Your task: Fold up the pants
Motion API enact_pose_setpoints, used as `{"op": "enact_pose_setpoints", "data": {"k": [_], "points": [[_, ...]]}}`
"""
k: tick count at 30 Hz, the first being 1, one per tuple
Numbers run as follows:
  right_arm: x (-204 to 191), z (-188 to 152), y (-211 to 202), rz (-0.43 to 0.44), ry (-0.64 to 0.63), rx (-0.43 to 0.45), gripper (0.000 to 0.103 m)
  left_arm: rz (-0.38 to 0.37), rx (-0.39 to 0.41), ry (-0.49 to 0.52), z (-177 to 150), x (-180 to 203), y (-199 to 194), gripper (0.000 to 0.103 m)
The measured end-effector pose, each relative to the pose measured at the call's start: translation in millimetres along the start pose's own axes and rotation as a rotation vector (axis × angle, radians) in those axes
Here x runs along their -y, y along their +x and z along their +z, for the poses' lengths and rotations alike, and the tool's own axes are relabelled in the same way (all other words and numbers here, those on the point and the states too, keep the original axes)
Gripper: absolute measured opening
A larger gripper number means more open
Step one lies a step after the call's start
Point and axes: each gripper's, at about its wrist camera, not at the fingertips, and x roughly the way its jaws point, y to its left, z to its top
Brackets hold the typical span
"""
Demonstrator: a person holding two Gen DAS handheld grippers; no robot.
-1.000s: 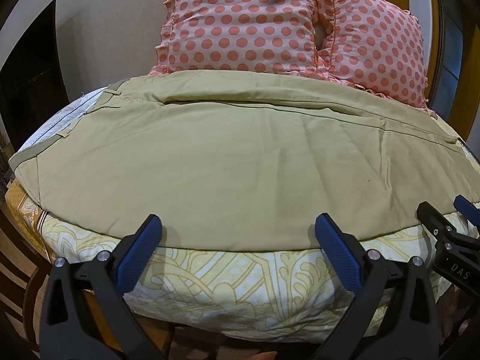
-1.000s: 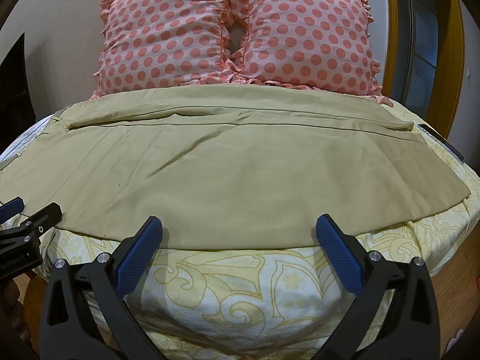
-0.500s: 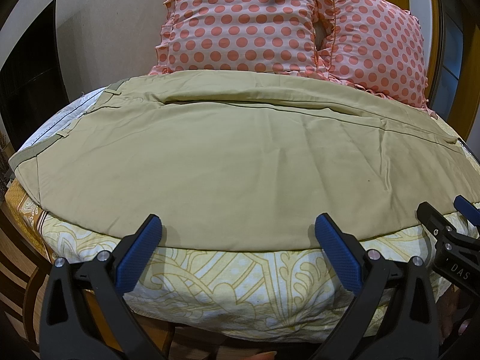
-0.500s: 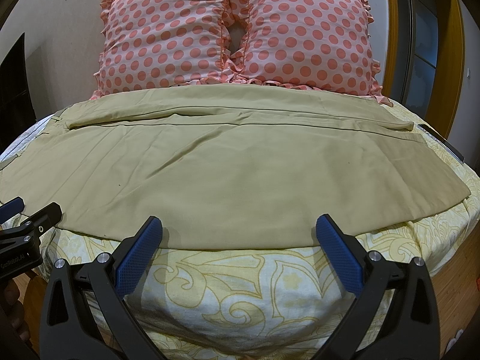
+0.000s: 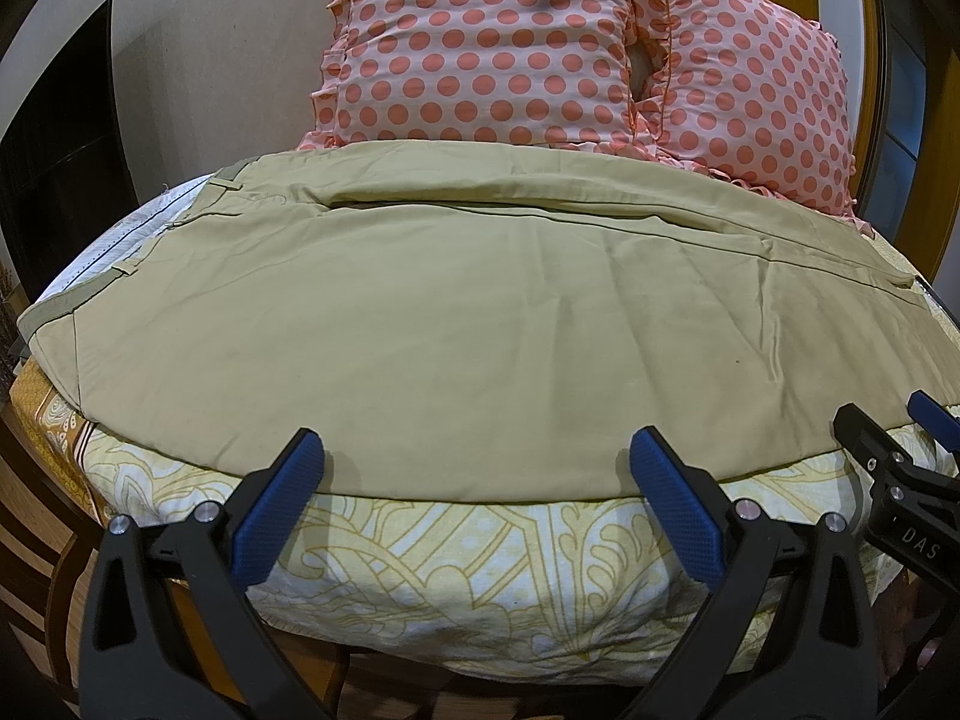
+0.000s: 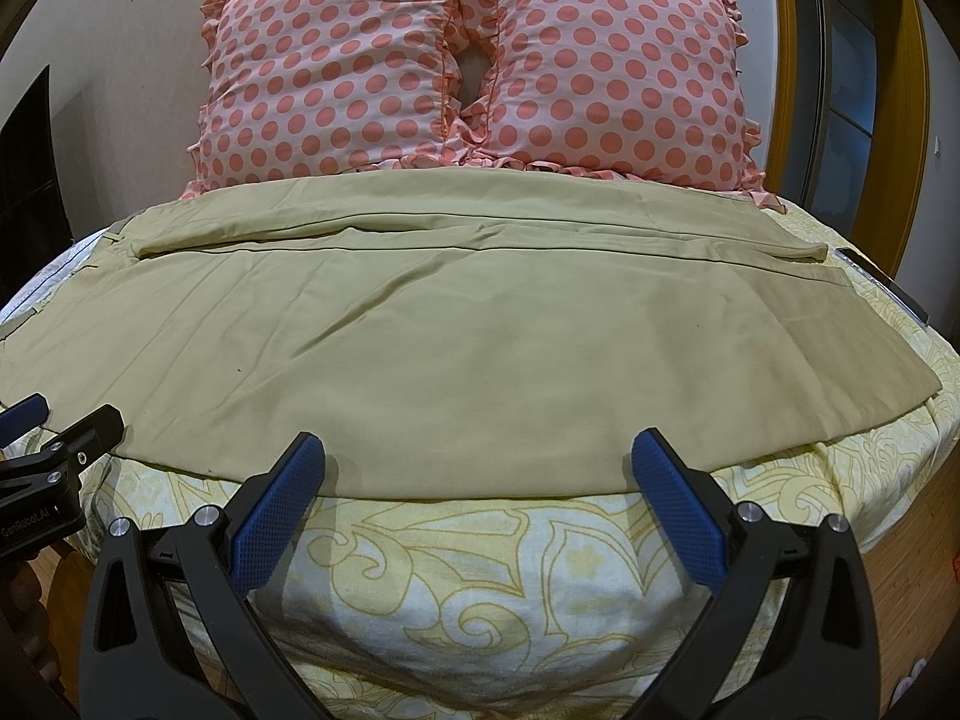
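Khaki pants lie spread flat across the bed, waistband at the left, leg hems at the right. My left gripper is open and empty, its blue fingertips just at the pants' near edge, toward the waist half. My right gripper is open and empty at the near edge, toward the leg half. Each gripper shows at the side of the other's view: the right one and the left one.
The bed has a yellow patterned sheet. Two pink polka-dot pillows stand at the headboard behind the pants. A dark slim object lies at the bed's right edge. Wooden door frame is at the right.
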Motion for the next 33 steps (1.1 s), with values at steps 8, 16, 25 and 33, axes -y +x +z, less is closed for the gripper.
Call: {"op": "enact_pose_setpoints", "data": {"k": [8,16,25,33], "points": [[-0.2,0.5,0.4,0.0,0.0,-0.001,0.102,0.0,0.0,0.0,0.0,0.0,0.0,0.101],[-0.1,0.6,0.9,0.001,-0.001,-0.001,0.102,-0.001,-0.001,0.0,0.0,0.0,0.0,0.101],[0.3,1.7,0.9,0.001,-0.001,-0.003,0.102,-0.001,0.0,0.001,0.1,0.2,0.0,0.101],[0.6,5.9,-0.5,0.003,-0.019,-0.017,0.102,-0.014,-0.007,-0.005,0.9,-0.7,-0.5,0.101]]}}
